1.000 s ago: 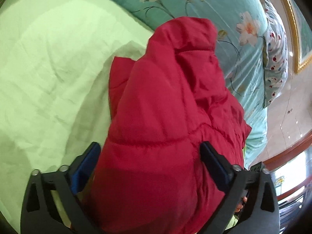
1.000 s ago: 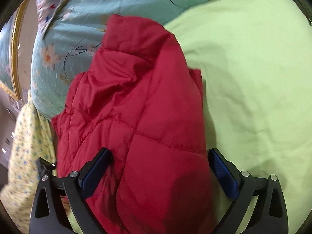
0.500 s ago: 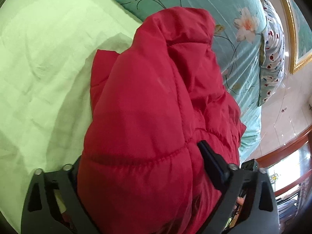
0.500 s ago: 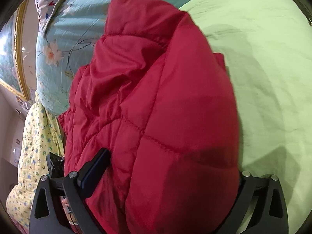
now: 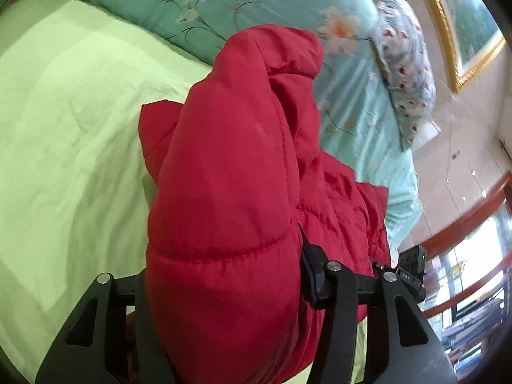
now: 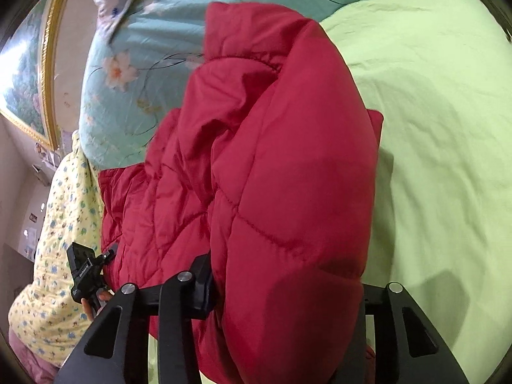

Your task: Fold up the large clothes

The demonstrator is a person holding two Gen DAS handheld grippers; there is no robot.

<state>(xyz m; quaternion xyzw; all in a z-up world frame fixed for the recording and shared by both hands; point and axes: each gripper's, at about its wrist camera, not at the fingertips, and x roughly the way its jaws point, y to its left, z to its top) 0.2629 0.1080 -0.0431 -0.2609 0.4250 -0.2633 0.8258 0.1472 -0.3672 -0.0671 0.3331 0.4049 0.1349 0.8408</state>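
A red quilted puffer jacket (image 5: 230, 176) lies bunched on a light green bedsheet (image 5: 64, 128). My left gripper (image 5: 224, 275) is shut on a thick fold of the jacket, which bulges up between the jaws and hides the left finger. In the right wrist view the same jacket (image 6: 288, 166) fills the middle. My right gripper (image 6: 288, 288) is shut on another thick fold of it, lifted off the sheet (image 6: 448, 128). The other gripper (image 6: 84, 268) shows at the lower left, at the jacket's edge.
A teal floral quilt (image 5: 256, 9) lies behind the jacket, with a patterned pillow (image 5: 406, 64) beyond. A gold-framed picture (image 5: 464, 32) hangs on the wall. A person in yellow patterned clothing (image 6: 54, 240) stands at the bed's side. A wooden frame (image 5: 464, 224) shows at right.
Both grippers have closed from wide open onto folds of the jacket. The jacket has bunched up higher between the jaws and risen off the sheet.
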